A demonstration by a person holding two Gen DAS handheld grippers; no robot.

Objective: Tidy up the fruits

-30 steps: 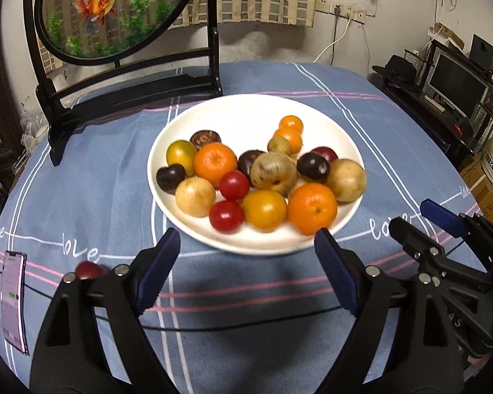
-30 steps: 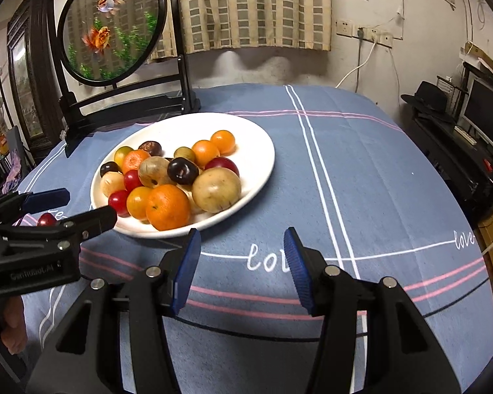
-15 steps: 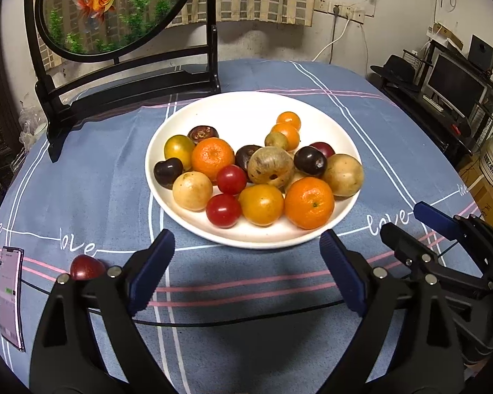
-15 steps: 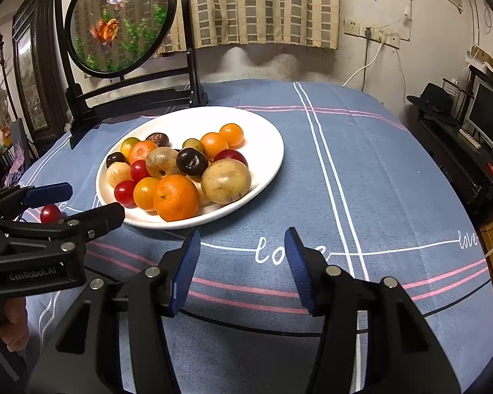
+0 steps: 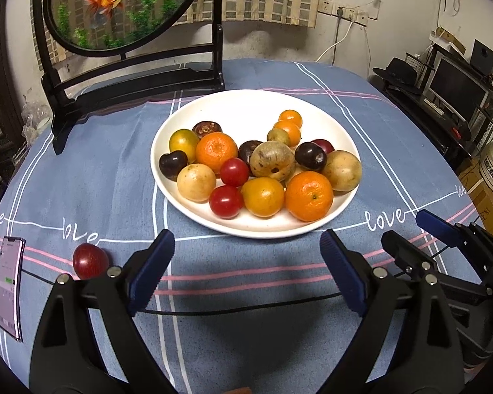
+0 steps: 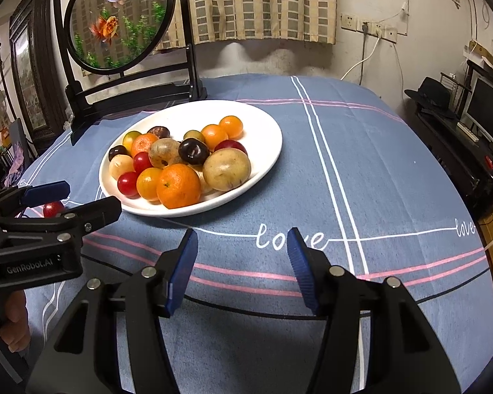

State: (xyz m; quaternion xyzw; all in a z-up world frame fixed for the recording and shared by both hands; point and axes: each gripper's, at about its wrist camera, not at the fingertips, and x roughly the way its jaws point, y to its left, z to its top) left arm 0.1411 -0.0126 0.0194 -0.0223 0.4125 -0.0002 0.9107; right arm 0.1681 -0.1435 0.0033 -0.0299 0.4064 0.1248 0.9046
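Observation:
A white plate [image 5: 246,108] in the middle of the table holds several fruits: oranges [image 5: 308,196], red and yellow tomatoes, dark plums and tan round fruits. The plate also shows in the right wrist view [image 6: 266,131]. One loose red fruit [image 5: 90,260] lies on the cloth left of the plate, beside my left finger; it shows in the right wrist view [image 6: 52,209] too. My left gripper [image 5: 246,262] is open and empty, just short of the plate's near rim. My right gripper [image 6: 240,259] is open and empty over bare cloth right of the plate.
A black stand with a round goldfish panel [image 5: 121,6] stands behind the plate. A phone [image 5: 10,282] lies at the table's left edge. The blue tablecloth [image 6: 378,180] drops off at the right, with a shelf and monitor [image 5: 457,88] beyond.
Both grippers have drawn back and risen a little from the plate. The loose red fruit, half hidden by my left finger before, now shows fully.

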